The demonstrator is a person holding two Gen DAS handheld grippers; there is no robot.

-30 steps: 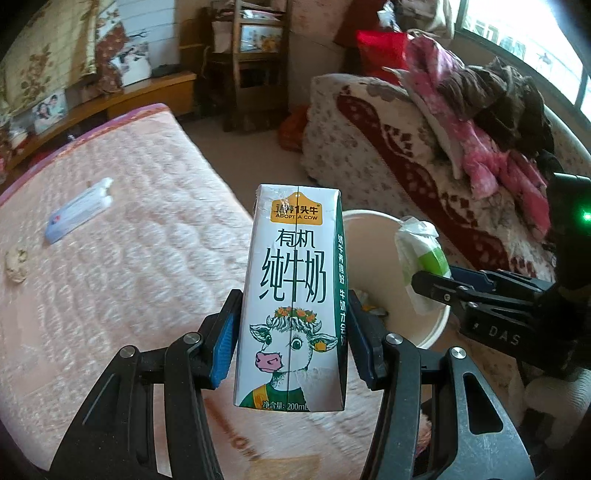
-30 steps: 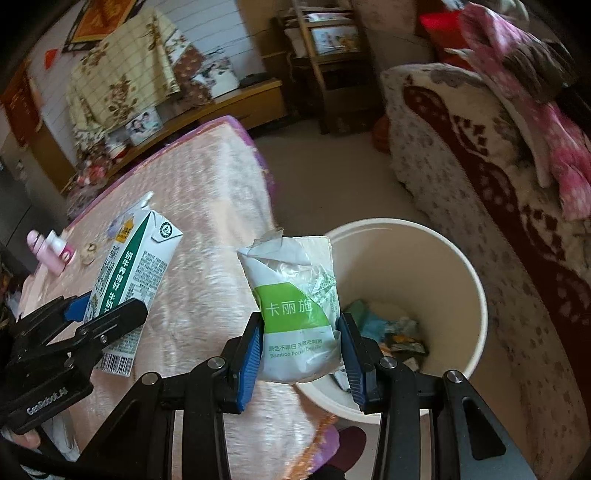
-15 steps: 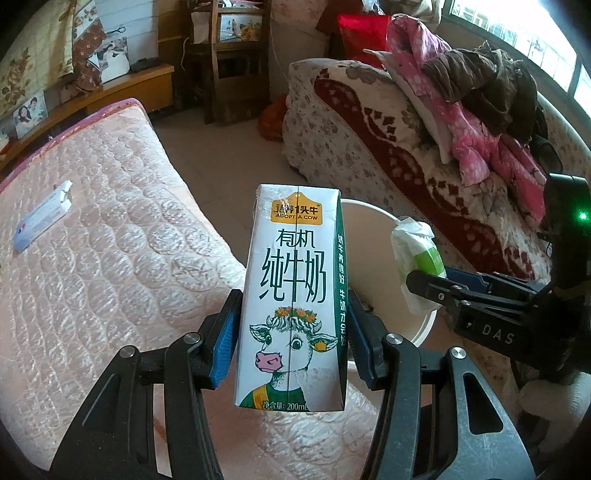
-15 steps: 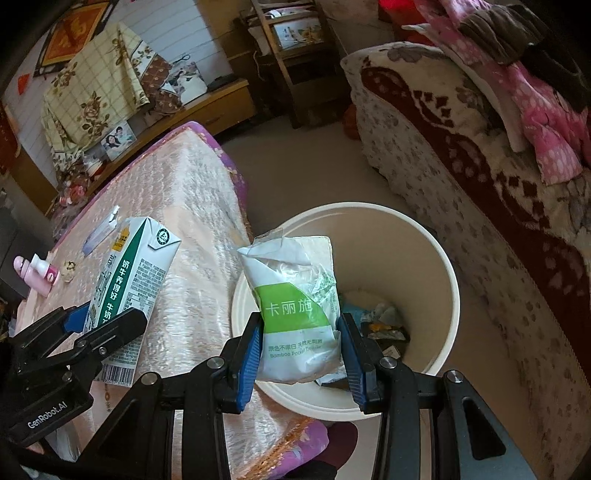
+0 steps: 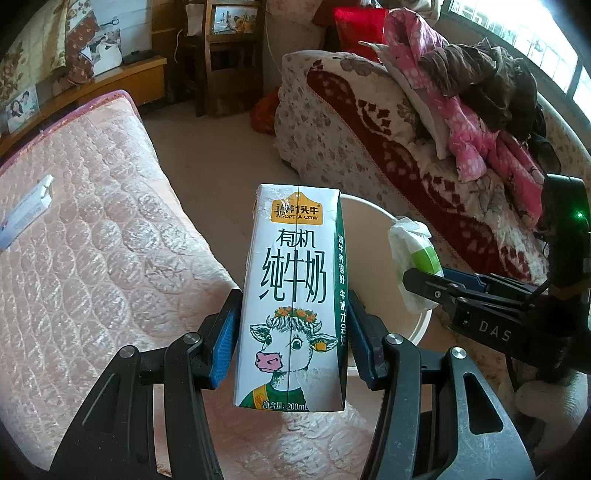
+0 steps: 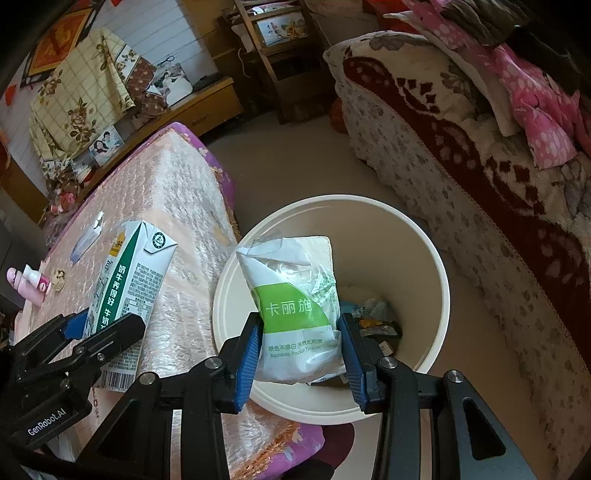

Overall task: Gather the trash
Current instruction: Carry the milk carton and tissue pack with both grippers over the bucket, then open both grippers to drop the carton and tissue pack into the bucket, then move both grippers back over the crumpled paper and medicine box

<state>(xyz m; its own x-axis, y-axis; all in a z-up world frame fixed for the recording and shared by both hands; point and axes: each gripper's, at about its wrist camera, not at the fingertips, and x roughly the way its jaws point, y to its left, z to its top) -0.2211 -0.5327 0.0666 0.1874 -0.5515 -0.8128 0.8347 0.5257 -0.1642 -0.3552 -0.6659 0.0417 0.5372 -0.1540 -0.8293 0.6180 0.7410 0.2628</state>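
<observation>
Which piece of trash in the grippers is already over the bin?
The green-and-white tissue pack, held in the right gripper, hangs over the open white bin. The milk carton in the left gripper is above the bed.

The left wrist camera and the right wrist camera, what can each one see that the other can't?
Only the left wrist view shows the cow picture on the front of the milk carton and the window.

Only the right wrist view shows the trash lying inside the bin, the pink bottle on the quilted cover, and the green label on the tissue pack.

Both show the left gripper clamped on the carton, the right gripper gripping the pack over the bin, and the sofa.
</observation>
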